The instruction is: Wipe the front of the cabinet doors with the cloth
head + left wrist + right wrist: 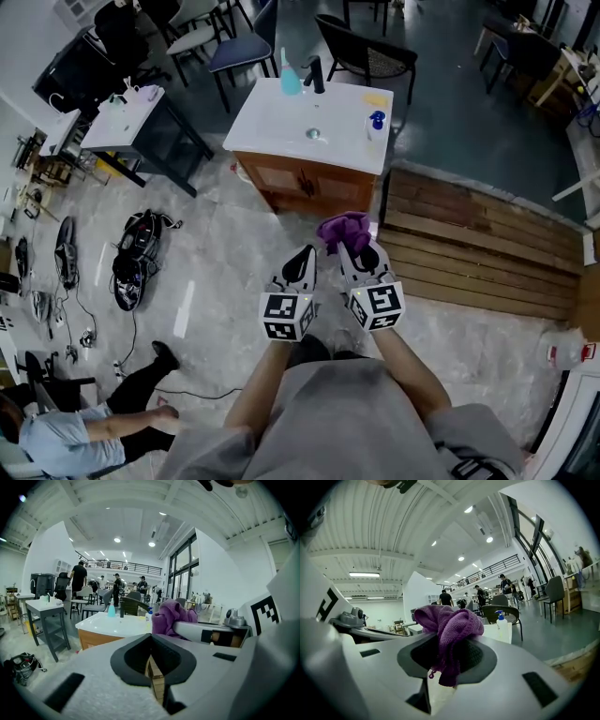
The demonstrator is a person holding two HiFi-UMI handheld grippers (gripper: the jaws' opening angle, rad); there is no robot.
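right gripper (354, 247) clamps the purple cloth (342, 228), left gripper (304, 256) pressed closed and empty, both hanging near the wooden cabinet doors (302, 185).

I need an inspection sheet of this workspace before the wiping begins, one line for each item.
Surface: white vanity top, with a faucet at the back.
Job's things: purple cloth bunched up; wooden cabinet doors ahead, not touched.
Clutter: teal bottle and blue pump bottle on the top.
Grippers: left gripper shut, empty; right gripper shut on the cloth.
Cables: cables with black gear on the floor, left.
Surroundings: wooden platform right; person sitting on the floor; chair behind.
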